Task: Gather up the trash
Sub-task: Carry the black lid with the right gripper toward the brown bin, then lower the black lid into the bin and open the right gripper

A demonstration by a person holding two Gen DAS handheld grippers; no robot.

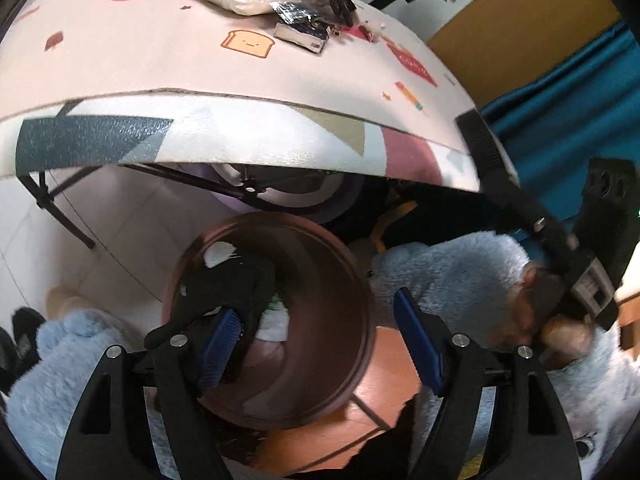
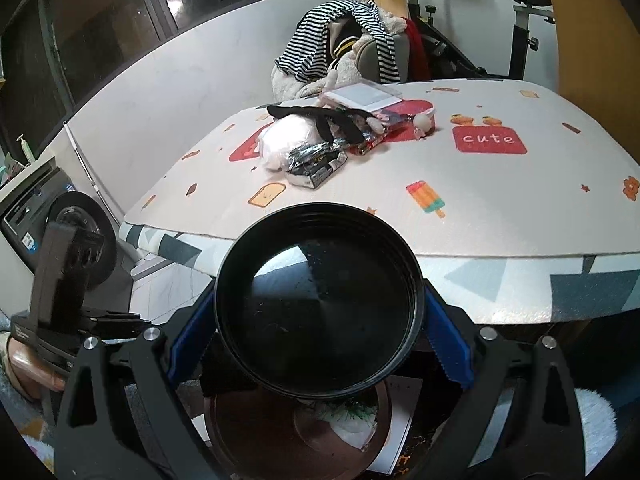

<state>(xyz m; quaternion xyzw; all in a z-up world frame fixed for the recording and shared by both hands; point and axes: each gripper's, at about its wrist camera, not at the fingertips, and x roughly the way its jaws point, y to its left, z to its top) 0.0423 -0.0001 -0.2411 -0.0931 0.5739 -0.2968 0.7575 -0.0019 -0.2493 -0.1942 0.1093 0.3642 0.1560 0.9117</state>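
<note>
Left gripper (image 1: 316, 340): black frame, blue ribbed pads, jaws spread wide and released – nothing pressed between them; pointing down over the mouth of the bin.
Bin: round brown plastic trash bin (image 1: 352, 280) on the floor below the table's near edge – white crumpled paper (image 1: 218, 252) and a dark black item (image 1: 236, 280) inside, just beside the left pad; whether that item touches the pad cannot be told.
Right gripper (image 2: 318, 320): blue pads clenched on both sides of a round black plastic lid (image 2: 316, 304), held tilted, inner face to the camera, above the bin.
Bin under lid: brown rim (image 2: 376, 436) with white-and-green trash visible inside.
Person: fluffy pale-blue sleeves (image 1: 452, 276); a hand (image 1: 568, 332) on the other gripper's handle, blurred.
Table: pinkish cartoon-print mat (image 2: 500, 208) over a geometric-print cloth at the near edge.
Trash on tabletop: small grey-black printed carton with crinkled foil wrapper (image 2: 316, 164), toward the far-left part of the tabletop; touching it behind, a white soft plastic bag (image 2: 280, 140), black strap (image 2: 320, 118), red wrapper (image 2: 372, 142).
Far edge: clear flat box (image 2: 364, 96).
Behind the table: striped clothes on a chair (image 2: 340, 40), exercise bike (image 2: 520, 20).
</note>
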